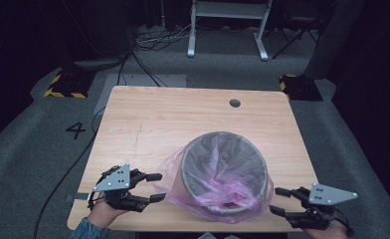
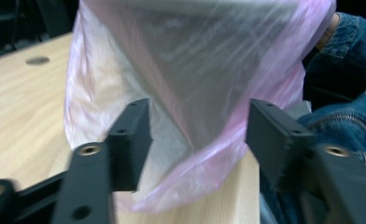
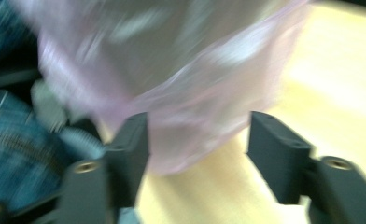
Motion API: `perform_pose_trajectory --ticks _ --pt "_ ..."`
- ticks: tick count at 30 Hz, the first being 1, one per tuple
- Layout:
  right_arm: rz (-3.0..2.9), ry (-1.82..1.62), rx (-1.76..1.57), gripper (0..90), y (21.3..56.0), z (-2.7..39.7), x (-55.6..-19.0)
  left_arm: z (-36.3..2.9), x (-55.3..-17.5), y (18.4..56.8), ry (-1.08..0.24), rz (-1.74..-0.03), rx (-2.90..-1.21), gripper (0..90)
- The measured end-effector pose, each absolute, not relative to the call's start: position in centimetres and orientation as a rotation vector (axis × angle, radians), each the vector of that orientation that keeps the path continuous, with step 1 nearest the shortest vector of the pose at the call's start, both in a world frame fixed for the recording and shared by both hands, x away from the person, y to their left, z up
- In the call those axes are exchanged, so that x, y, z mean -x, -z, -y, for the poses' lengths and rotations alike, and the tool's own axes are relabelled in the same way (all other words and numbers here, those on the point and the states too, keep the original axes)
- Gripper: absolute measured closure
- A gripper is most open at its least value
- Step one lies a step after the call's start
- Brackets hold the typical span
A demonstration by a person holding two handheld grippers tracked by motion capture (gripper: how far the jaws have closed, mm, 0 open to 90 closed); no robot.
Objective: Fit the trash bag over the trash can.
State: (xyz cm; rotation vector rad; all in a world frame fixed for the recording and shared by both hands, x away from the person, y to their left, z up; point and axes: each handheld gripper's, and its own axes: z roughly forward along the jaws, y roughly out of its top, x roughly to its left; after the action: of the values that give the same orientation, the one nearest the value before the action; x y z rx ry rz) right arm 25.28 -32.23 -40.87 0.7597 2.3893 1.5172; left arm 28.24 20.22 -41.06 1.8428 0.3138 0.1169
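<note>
A grey mesh bin (image 1: pixel 224 169) stands on the near half of the wooden table (image 1: pixel 148 119), lined and wrapped with a thin pink plastic bag (image 1: pixel 170 172). My left gripper (image 1: pixel 156 187) is open just left of the bag, its jaws pointing at the loose plastic. In the left gripper view the pink bag (image 2: pixel 190 93) drapes over the grey bin between the open jaws. My right gripper (image 1: pixel 278 200) is open at the bin's near right. The right gripper view is blurred; the pink bag (image 3: pixel 190 107) lies ahead of its spread jaws.
A dark round grommet hole (image 1: pixel 235 103) sits near the table's far edge. Beyond the table are cables on the grey floor, a white frame (image 1: pixel 228 30) and yellow-black striped bases (image 1: pixel 66 84). A denim sleeve (image 2: pixel 344 51) is at the table's near edge.
</note>
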Motion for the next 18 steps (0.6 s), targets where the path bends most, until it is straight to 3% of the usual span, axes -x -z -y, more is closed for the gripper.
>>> perform_pose_trajectory --ticks 6,10,12,15,18 --pt "-2.348 -1.611 -0.729 23.5 39.2 31.4 -25.5 -16.9 -26.6 39.7 -0.135 -0.23 -1.912 32.8" --pt "-2.394 -1.562 -0.678 23.8 39.1 29.4 -26.2 -15.5 -26.8 39.6 -0.188 -0.236 -1.914 34.6" --pt "-2.399 -1.529 -0.681 33.1 39.3 28.9 -26.9 -15.0 -27.1 39.8 -0.177 -0.248 -1.925 41.0" --pt "-2.429 -1.494 -0.71 66.4 39.8 28.9 -28.3 -14.2 -27.0 40.2 -0.203 -0.271 -1.988 64.0" --pt "-2.439 -1.499 -0.748 88.1 39.9 29.2 -29.3 -13.9 -27.0 40.4 -0.239 -0.297 -2.002 86.9"
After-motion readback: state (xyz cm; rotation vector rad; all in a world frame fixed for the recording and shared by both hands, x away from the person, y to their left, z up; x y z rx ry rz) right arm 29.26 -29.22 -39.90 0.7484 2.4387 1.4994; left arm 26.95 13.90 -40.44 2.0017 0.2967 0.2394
